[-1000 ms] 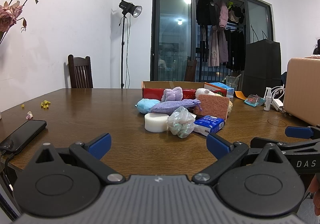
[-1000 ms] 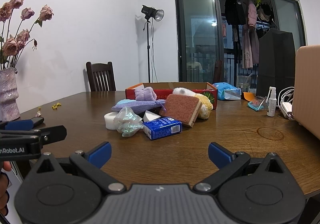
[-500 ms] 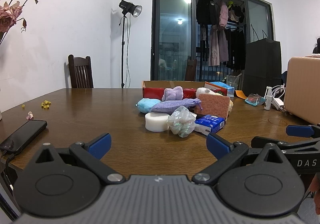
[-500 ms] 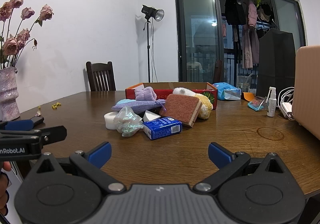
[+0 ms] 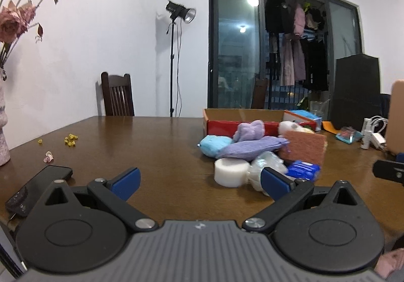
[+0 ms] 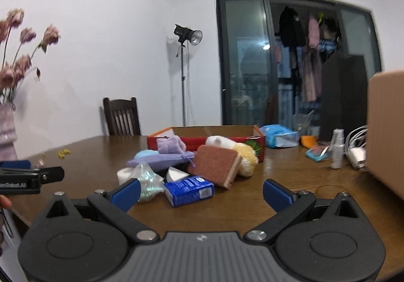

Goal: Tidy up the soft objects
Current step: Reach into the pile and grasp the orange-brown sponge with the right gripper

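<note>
A heap of soft things lies on the wooden table before an open red cardboard box [image 6: 255,136]: a brown sponge [image 6: 216,165], a blue tissue pack [image 6: 189,190], a purple pouch [image 6: 161,159], a shiny plastic-wrapped ball [image 6: 147,179], a white round foam block [image 5: 229,174], a light blue pad [image 5: 214,145], a purple plush [image 5: 248,130] and a yellow puff [image 6: 246,158]. My left gripper [image 5: 199,181] is open and empty, short of the heap. My right gripper [image 6: 200,193] is open and empty, just before the tissue pack.
A black phone [image 5: 40,187] lies at the table's left edge. A vase of dried roses [image 6: 7,130] stands at the left. A tan box [image 6: 385,128], spray bottle [image 6: 337,152], chargers and small packets sit at the right. A chair [image 5: 117,97] stands behind the table.
Both grippers have moved forward toward the heap and risen a little. Both stay open and empty.
</note>
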Tool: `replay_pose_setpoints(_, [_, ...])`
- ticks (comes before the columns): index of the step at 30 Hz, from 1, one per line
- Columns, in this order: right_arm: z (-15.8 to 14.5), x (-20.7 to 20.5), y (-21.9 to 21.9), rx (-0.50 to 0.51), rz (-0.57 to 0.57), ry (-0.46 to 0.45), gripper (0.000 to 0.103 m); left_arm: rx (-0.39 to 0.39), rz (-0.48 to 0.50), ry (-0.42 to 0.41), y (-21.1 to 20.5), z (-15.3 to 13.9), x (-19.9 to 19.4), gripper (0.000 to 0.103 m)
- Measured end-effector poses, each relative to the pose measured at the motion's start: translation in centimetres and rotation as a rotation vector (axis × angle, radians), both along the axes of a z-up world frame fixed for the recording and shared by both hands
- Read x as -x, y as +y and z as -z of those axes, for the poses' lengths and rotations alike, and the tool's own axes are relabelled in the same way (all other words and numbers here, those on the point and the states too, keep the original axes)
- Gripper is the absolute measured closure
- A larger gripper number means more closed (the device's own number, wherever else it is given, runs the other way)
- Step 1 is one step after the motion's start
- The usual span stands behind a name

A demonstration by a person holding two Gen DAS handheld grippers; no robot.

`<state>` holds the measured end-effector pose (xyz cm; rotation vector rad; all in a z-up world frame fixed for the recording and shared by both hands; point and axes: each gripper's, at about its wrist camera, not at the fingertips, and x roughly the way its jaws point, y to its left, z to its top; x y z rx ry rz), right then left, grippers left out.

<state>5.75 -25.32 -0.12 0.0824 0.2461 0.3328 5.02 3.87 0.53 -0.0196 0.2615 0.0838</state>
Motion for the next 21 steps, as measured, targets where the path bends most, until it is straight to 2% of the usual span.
replay_pose_setpoints(2, [0.4, -1.6, -0.1, -0.024, -0.027, 0.027, 0.0, 0.021, 0.009, 0.031, 0.4, 0.1, -1.6, 0.0])
replay_pose_setpoints(4, [0.8, -3.3, 0.3, 0.013, -0.045, 0.064, 0.0, 0.048, 0.032, 0.061, 0.5, 0.2, -3.3, 0.0])
replay_pose_setpoints(7, [1.0, -5.5, 0.9, 0.069, -0.033, 0.069, 0.0, 0.055, 0.076, 0.084, -0.1, 0.2, -5.4, 0.0])
replay_pose_setpoints(12, [0.6, -9.7, 0.7, 0.015, -0.042, 0.147, 0.002, 0.051, 0.15, 0.127, -1.7, 0.0, -9.0, 0.0])
replay_pose_setpoints(15, [0.5, -11.3, 1.4, 0.021, -0.067, 0.151, 0.008, 0.069, 0.169, 0.138, -2.4, -0.1, -10.6, 0.008])
replay_pose_setpoints(18, [0.4, -13.1, 2.2, 0.025, -0.087, 0.173, 0.019, 0.09, 0.157, 0.147, -2.2, -0.3, -12.3, 0.011])
replay_pose_setpoints(21, [0.1, -15.1, 2.9, 0.004, -0.136, 0.194, 0.026, 0.167, 0.134, 0.18, -0.9, -0.9, -14.8, 0.014])
